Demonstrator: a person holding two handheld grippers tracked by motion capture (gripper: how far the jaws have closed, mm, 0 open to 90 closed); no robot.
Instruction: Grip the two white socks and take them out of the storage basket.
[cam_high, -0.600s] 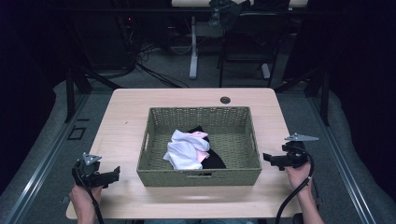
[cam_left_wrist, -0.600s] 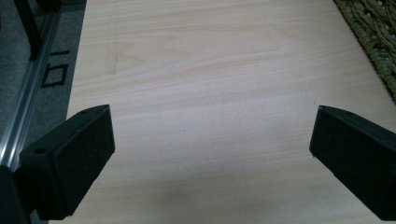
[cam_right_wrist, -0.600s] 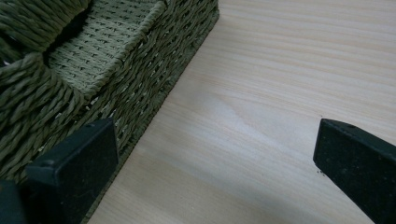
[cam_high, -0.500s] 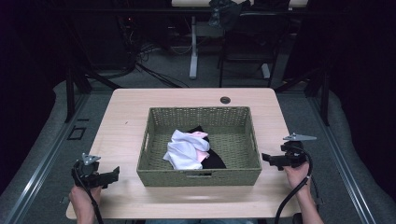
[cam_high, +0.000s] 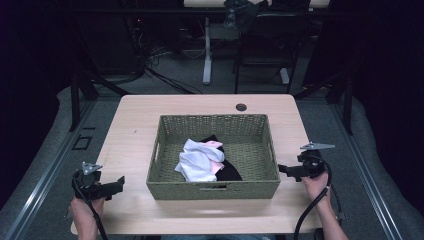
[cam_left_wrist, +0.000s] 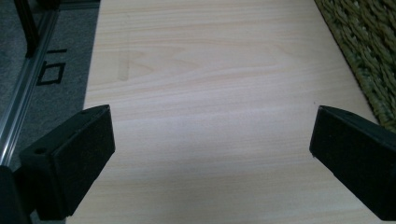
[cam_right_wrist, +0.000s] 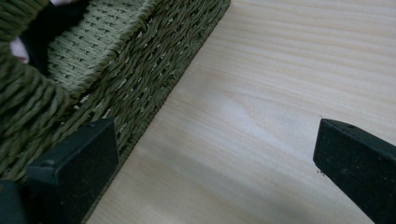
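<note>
A green woven basket (cam_high: 215, 190) stands in the middle of the light wooden table (cam_high: 140, 115). Inside it lie a white garment (cam_high: 196, 159), a pink one (cam_high: 217, 168) and a black one (cam_high: 230, 173), bunched together. My left gripper (cam_high: 119, 184) rests near the table's front left corner, open, with bare table between its jaws (cam_left_wrist: 210, 135). My right gripper (cam_high: 281, 169) sits at the basket's right side, open and holding nothing; its left jaw is close to the basket wall (cam_right_wrist: 140, 70).
A small dark grommet hole (cam_high: 241, 107) sits near the table's far edge. Beyond the table are desk legs, cables and a chair on grey floor. Metal rails run along both sides of the table.
Both grippers have shifted only slightly; the basket and the clothes in it have not moved.
</note>
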